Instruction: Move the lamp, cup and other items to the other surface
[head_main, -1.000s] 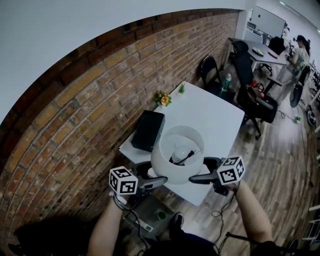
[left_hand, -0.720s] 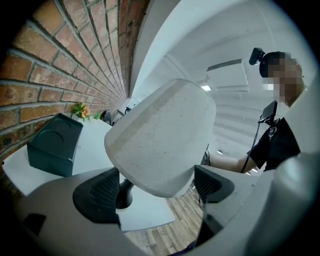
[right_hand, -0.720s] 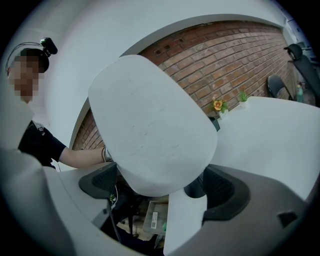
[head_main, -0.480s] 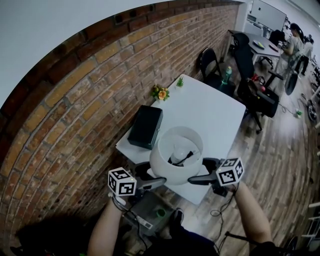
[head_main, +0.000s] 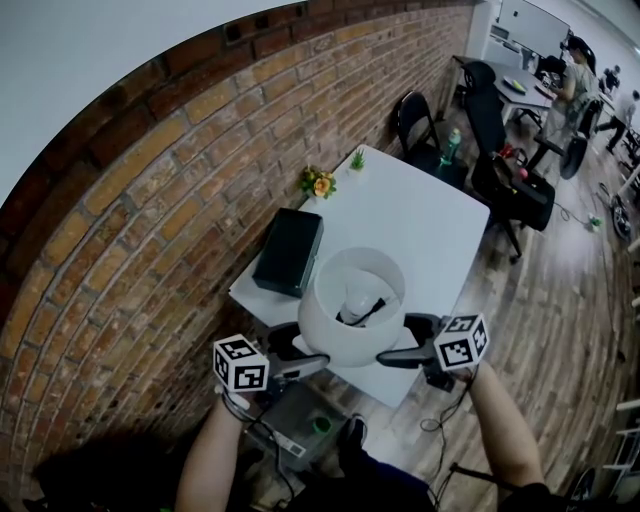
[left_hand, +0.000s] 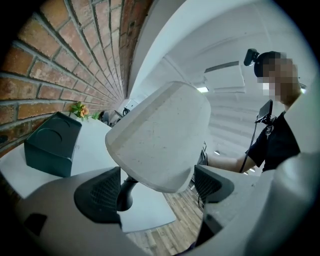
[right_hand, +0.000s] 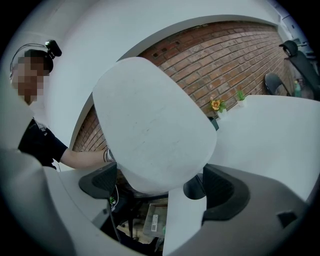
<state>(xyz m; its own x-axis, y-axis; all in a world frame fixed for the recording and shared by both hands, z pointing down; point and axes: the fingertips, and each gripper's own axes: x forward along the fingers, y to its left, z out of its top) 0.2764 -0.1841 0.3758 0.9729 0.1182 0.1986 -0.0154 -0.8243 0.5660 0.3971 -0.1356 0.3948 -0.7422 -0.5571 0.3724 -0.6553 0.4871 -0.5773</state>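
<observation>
A lamp with a white shade stands at the near corner of the white table, its bulb showing from above. My left gripper is low at the shade's left and my right gripper low at its right, both pointing inward. In the left gripper view the shade fills the space ahead of my left gripper, whose jaws stand wide apart, and the dark stem is by the left jaw. In the right gripper view, my right gripper is just as wide under the shade. Whether any jaw touches the lamp is hidden.
A black box lies on the table by the brick wall. Orange flowers and a small green plant stand at the far edge. Office chairs are beyond the table, and a grey device sits on the wooden floor below.
The head view has drifted a little, so the table and box sit slightly further up and left. The lamp and both grippers keep their places relative to each other.
</observation>
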